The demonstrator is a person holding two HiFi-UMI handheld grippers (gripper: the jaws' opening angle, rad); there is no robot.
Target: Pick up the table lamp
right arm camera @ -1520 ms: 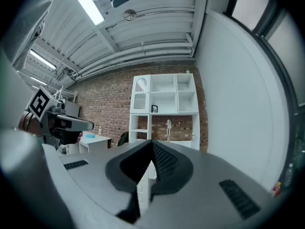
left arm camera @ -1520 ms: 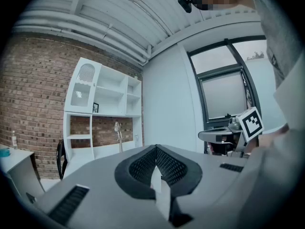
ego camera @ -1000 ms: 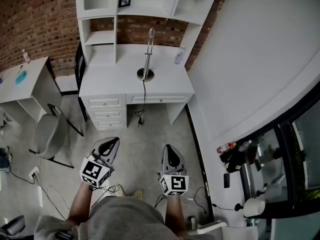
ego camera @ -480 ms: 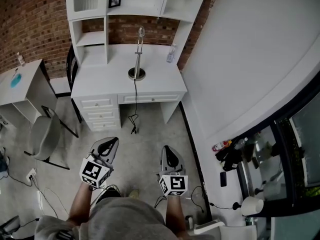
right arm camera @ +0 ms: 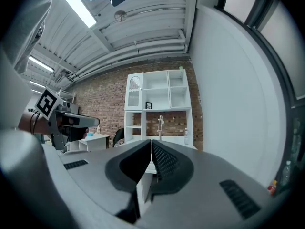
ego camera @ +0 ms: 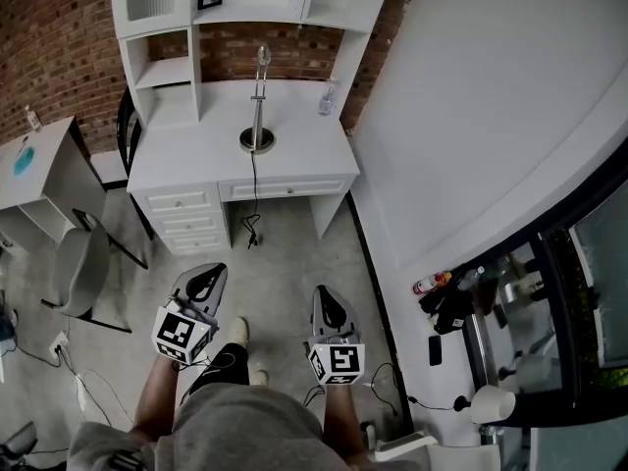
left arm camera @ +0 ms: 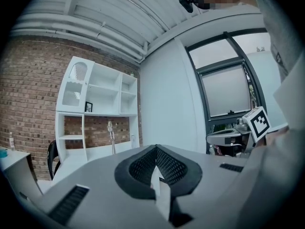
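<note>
Standing against a brick wall (ego camera: pixel 59 47), well apart from both grippers: white surface (ego camera: pixel 196 155) with the table lamp (ego camera: pixel 259 101) upright near its middle, round base and dangling cord (ego camera: pixel 252 199) seen only from the head view. Shown in the gripper views alone: left gripper (left arm camera: pixel 155 149) and right gripper (right arm camera: pixel 150 144) each clenched tight, nothing between the jaws, lamp stem small beyond them.

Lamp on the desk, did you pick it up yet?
Not yet. The table lamp stands untouched on the white desk. In hand: nothing; the left hand-held gripper and right hand-held gripper are shut, empty, far from the desk. Left: get closer, open, grip the lamp, lift.
</note>
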